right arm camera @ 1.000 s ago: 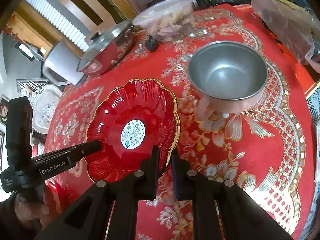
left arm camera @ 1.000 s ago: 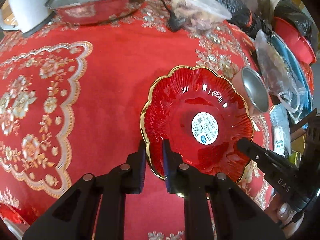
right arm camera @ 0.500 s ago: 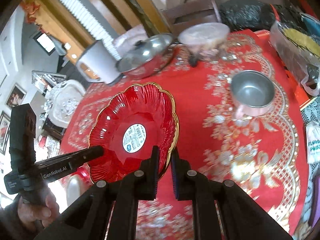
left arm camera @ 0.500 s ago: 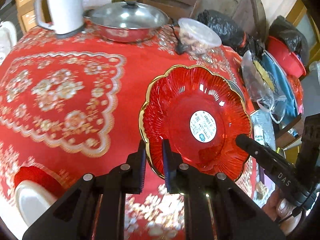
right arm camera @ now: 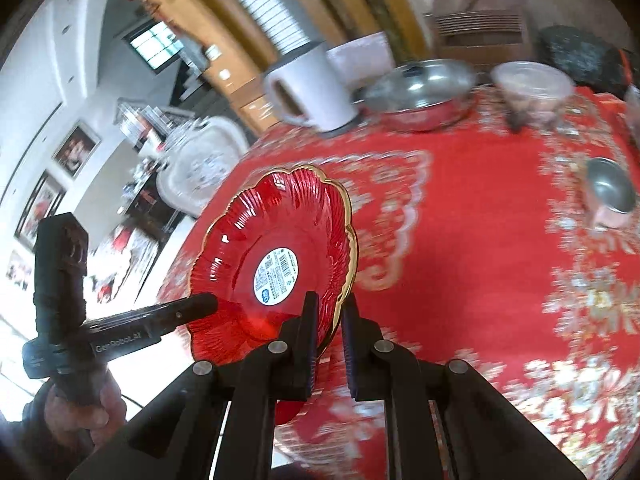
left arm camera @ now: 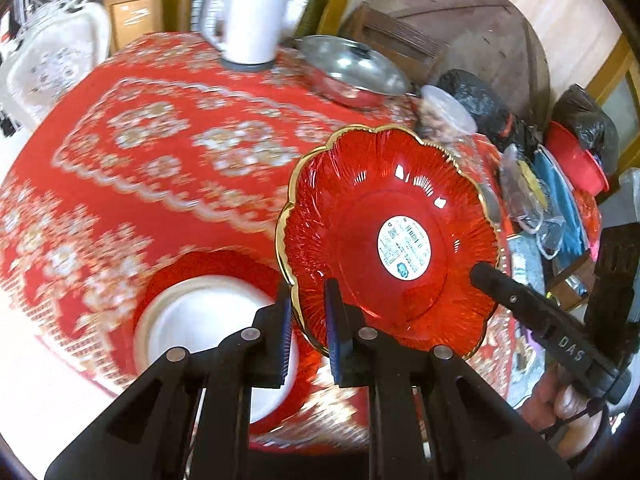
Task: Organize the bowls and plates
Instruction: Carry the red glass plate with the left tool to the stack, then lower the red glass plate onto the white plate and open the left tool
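Plate: the red scalloped plate with a gold rim and a round white sticker in its well is lifted clear of the tablecloth, tilted, and held by 2 claws on opposite edges.
Left claw: the left gripper is nearly closed, its blue pads pinching the plate's near rim; the plate spreads ahead and to the right of it.
Right claw: the right gripper is likewise clamped on the rim, with the plate ahead and to its left.
Progress: by my judgement the task is mid-way through 1 carry; the plate has not yet been set down or stacked.
Likely target: a white plate on a red one lies on the cloth just below and left of the left claw; this looks like the stack to join, though I cannot be sure.
Left to do: lower and release the red plate, then deal with the small metal bowl, which sits well to the right of the right claw and looks empty.
Other containers: a lidded steel pan, contents hidden; a clear lidded tub with something brownish inside; a white kettle, all far ahead of the claws.
Risk: motion blur suggests quick movement, so a tilted plate could slip.
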### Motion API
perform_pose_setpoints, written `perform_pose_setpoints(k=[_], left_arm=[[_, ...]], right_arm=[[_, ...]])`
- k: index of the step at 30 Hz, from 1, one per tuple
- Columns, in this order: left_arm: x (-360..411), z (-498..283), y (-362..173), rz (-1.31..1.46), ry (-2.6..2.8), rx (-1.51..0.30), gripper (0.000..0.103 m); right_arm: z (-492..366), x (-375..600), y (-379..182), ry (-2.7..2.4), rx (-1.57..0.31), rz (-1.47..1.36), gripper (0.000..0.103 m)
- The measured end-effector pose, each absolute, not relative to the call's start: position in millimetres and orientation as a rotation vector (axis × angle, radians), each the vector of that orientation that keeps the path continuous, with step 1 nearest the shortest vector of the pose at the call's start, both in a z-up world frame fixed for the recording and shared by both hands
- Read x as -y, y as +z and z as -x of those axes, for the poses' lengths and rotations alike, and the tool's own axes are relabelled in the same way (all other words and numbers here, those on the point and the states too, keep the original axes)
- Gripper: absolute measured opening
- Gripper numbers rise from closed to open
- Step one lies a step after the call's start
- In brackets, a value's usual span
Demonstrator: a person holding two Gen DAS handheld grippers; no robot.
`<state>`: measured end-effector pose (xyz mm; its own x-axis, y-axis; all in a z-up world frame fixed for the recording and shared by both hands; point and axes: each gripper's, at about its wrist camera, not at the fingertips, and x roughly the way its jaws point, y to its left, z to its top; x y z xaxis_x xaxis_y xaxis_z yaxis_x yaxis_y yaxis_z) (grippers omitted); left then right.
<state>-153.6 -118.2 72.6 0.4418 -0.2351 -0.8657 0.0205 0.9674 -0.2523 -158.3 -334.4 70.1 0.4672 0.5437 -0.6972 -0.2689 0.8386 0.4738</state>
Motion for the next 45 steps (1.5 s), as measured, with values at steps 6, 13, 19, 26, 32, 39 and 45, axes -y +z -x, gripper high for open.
perform_pose_setpoints(k=[6,13,19,26,32,39,45], left_arm=[[60,185,64,0.226,-0.106,-1.106,0.014],[31,209,16,0.254,-0.077,-1.2,0.016],[24,214,-6,0.244,-0.1,-1.242,0.016],[17,208,-22,0.239,-0.114,-1.271,0.016],[17,204,-32,0.229,-0.131,-1.292,0.016],[19,198,-33,0.212,-0.139,-1.292,0.016],[23,196,-32,0.196,-0.143,-1.289,0.016]], right_arm=[[175,265,63,0.589,-1.007,-0.243,0.011],[186,231,23,0.591,-1.113,-0.239,0.011],[192,226,-7,0.553,-1.171,-0.248,0.011],[192,221,-23,0.518,-1.194,-0.249,0.011],[191,221,-33,0.489,-1.206,-0.265,0.01],[191,226,-35,0.47,-1.214,-0.296,0.01],[189,228,-36,0.458,-1.209,-0.297,0.01]])
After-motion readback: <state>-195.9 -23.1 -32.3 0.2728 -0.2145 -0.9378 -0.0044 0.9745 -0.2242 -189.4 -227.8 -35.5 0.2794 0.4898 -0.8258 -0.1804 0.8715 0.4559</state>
